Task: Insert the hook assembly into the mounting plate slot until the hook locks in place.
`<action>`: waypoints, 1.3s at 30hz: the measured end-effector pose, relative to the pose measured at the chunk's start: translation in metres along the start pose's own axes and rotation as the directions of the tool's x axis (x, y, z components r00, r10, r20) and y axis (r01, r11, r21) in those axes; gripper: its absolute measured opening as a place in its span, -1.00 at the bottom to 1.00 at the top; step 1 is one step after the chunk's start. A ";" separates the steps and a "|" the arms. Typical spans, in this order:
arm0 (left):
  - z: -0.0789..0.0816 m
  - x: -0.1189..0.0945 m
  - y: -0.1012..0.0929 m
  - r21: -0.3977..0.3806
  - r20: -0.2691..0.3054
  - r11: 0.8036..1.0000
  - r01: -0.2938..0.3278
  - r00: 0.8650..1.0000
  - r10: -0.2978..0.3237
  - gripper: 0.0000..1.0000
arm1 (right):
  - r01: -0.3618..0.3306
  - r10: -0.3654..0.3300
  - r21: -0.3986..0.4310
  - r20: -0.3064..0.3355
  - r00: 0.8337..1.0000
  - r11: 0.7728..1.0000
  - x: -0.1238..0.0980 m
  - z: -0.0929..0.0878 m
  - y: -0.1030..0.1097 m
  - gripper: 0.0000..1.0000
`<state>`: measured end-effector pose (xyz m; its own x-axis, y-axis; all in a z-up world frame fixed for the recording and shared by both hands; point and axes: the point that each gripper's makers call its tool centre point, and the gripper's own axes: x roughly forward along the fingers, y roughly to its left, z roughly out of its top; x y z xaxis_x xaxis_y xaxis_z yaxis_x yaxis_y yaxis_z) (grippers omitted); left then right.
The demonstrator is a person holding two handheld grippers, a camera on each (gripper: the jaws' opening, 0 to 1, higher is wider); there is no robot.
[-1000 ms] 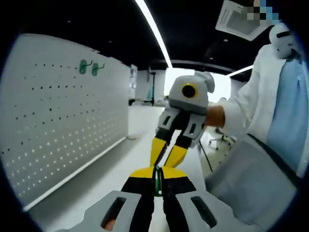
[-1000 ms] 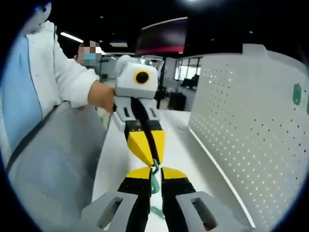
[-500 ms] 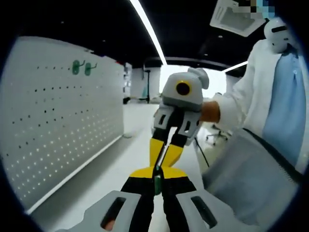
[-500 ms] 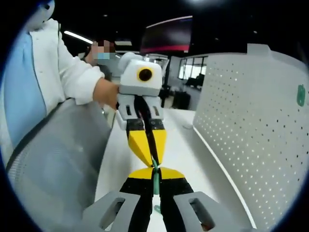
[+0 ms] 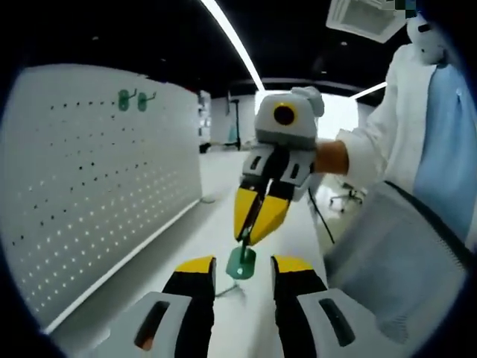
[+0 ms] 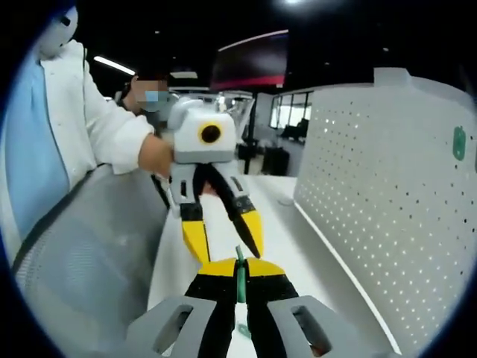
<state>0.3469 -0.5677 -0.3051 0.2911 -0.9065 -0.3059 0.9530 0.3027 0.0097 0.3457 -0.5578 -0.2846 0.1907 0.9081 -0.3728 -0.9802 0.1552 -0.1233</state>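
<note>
The left gripper (image 5: 240,267) has spread its jaws and let go of the green hook (image 5: 241,261). The right gripper (image 6: 238,267) pinches it tight above the white table (image 5: 223,186), beside the pegboard (image 5: 97,186).

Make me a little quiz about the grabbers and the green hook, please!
1. True or false: the yellow-tipped left gripper is shut on the small green plastic hook.
2. Which one holds that hook? A: the left gripper. B: the yellow-tipped right gripper.
3. Fill in: two more green hooks hang high on the white perforated ____.

Key: 1 false, its jaws stand apart. 2 B. 3 pegboard.
</note>
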 end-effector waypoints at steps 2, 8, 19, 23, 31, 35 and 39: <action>-0.001 0.001 -0.001 0.011 -0.004 1.000 -0.002 1.000 0.002 -0.42 | -0.002 0.002 0.004 0.006 1.000 1.000 0.001 0.001 0.000 -0.98; -0.004 0.004 0.001 0.029 -0.016 0.999 -0.012 1.000 0.013 -0.57 | -0.008 0.008 0.018 0.028 1.000 1.000 0.003 0.008 0.003 -0.98; -0.006 0.003 0.004 0.033 -0.028 0.999 -0.016 0.999 0.017 -0.64 | -0.010 0.009 0.018 0.032 0.999 1.000 0.005 0.010 0.002 -0.98; -0.007 0.002 0.005 0.034 -0.037 0.999 -0.018 0.999 0.020 -0.65 | -0.011 0.011 0.012 0.020 1.000 1.000 0.004 0.008 0.002 -0.98; -0.009 -0.001 0.003 0.059 -0.074 0.998 -0.008 0.997 0.013 -0.66 | -0.030 0.030 0.008 -0.006 1.000 1.000 0.003 0.003 0.005 -0.98; -0.009 -0.003 0.002 0.069 -0.087 0.998 -0.002 0.996 0.008 -0.66 | -0.045 0.045 0.012 -0.019 0.999 0.999 0.002 0.000 0.007 -0.98; -0.012 -0.003 -0.002 0.069 -0.109 0.998 0.006 0.994 0.001 -0.67 | -0.062 0.062 0.011 -0.043 0.997 0.998 0.002 -0.004 0.010 -0.98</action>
<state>0.3435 -0.5619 -0.3156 0.2816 -0.8687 -0.4075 0.9583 0.2763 0.0733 0.3362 -0.5556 -0.2904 0.1314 0.8986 -0.4187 -0.9906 0.1029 -0.0901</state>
